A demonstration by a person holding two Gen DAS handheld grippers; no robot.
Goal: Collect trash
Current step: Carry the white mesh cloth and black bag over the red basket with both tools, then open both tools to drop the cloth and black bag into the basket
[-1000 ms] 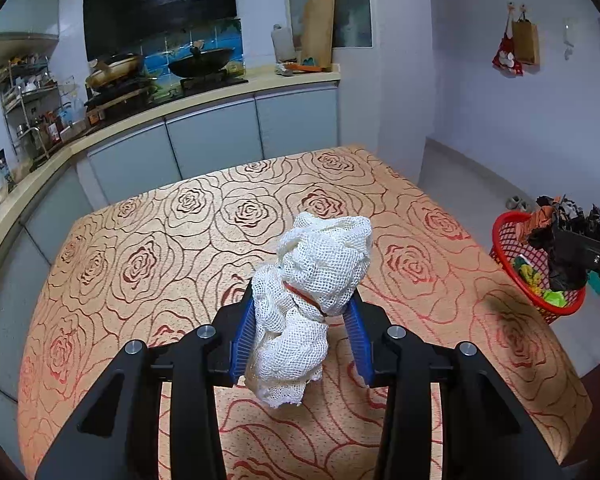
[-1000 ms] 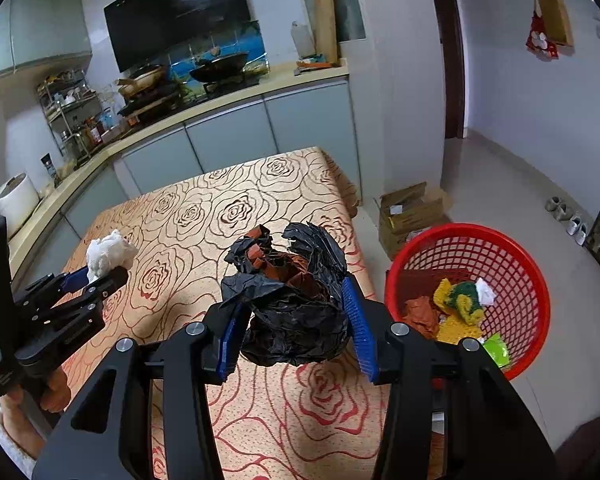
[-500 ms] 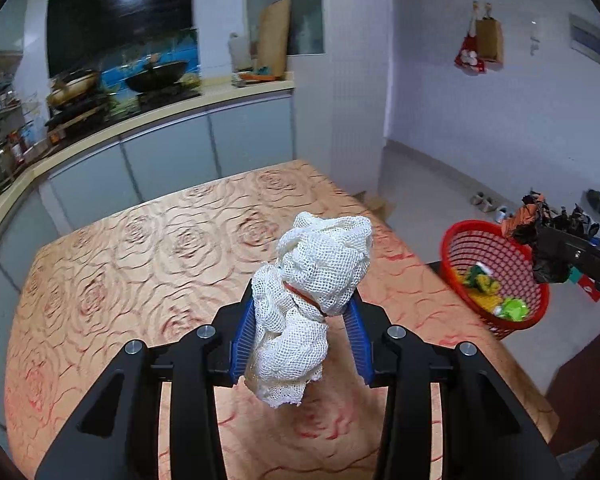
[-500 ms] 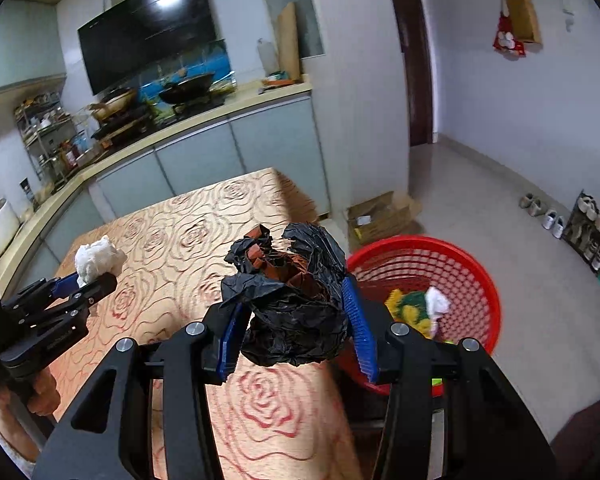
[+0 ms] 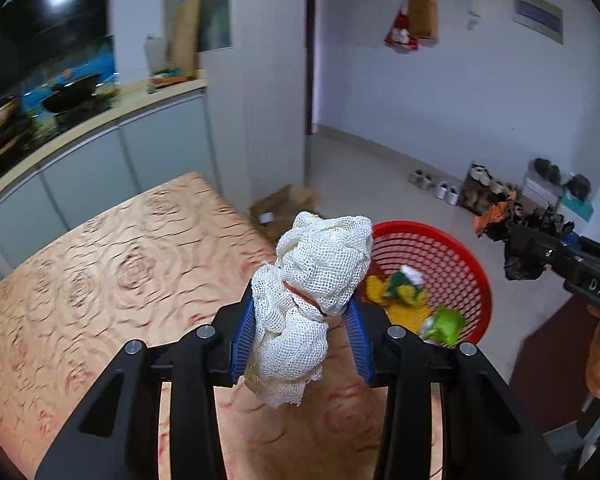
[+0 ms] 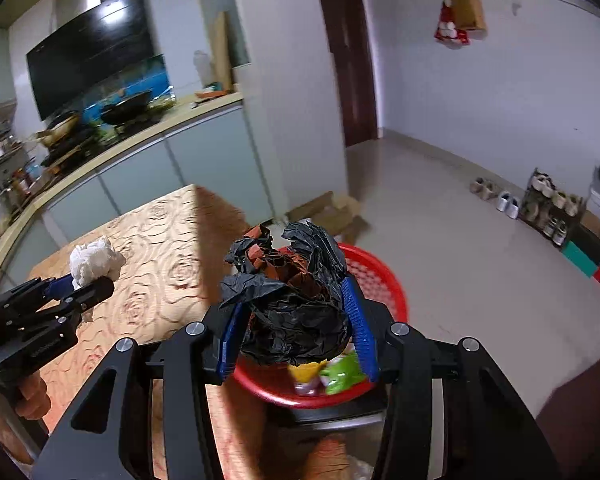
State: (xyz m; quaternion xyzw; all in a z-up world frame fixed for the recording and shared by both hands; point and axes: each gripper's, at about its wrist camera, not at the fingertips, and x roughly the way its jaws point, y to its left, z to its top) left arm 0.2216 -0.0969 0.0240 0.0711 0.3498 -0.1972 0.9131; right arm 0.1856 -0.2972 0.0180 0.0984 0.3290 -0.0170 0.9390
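My left gripper (image 5: 300, 340) is shut on a crumpled white mesh net (image 5: 312, 292) with a red band, held above the table's right edge. It also shows in the right wrist view (image 6: 94, 260). My right gripper (image 6: 296, 336) is shut on a crumpled black and brown paper wad (image 6: 292, 300), held over the red mesh basket (image 6: 384, 280). The basket (image 5: 452, 256) stands on the floor past the table corner and holds yellow, green and white trash. The right gripper with its wad (image 5: 520, 240) shows at the right of the left wrist view.
The table (image 5: 100, 280) has an orange rose-patterned cloth. Grey kitchen cabinets (image 5: 100, 160) with a stove and wok run behind it. An open cardboard box (image 5: 288, 204) lies on the floor by the wall. Shoes and a rack (image 6: 548, 200) line the far right wall.
Both grippers have swung right toward the basket with their loads. The right gripper now sits over the basket; the left has reached the table's right edge.
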